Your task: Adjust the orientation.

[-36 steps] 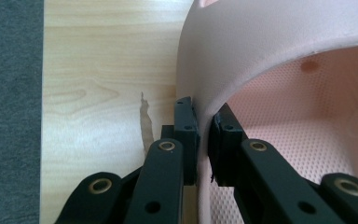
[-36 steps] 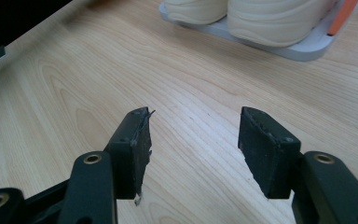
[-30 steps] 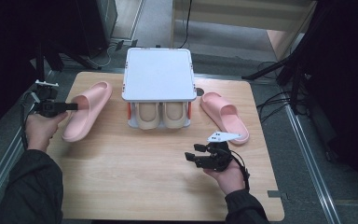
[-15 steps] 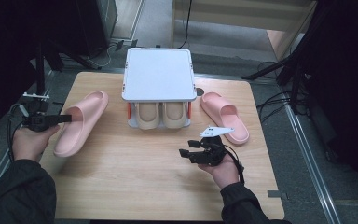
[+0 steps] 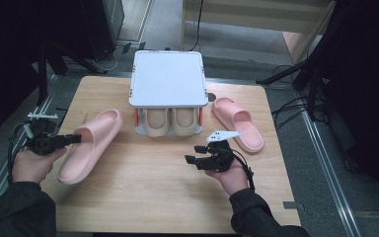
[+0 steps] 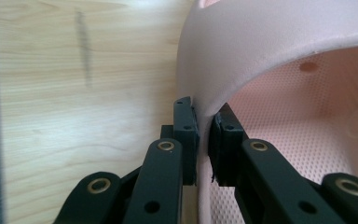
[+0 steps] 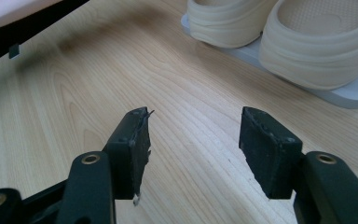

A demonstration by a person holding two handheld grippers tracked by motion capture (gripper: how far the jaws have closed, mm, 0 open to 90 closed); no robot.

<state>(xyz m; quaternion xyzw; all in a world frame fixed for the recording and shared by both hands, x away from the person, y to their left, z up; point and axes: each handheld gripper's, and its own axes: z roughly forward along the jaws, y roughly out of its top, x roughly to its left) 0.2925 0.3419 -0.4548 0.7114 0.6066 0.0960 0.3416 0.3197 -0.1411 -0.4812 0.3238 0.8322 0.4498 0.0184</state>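
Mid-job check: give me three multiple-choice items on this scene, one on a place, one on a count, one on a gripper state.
1. Where do the beige slippers sit?
A. under the white rack's top
B. at the table's near edge
C. on the floor

2. How many pink slippers are on the table?
A. one
B. two
C. three

3. The left gripper is:
A. open over bare wood
B. shut on the left pink slipper
C. holding a cable

Answers: 1 A, they sit beneath the rack; 2 B, one on each side; 3 B, jaws pinch its strap edge.
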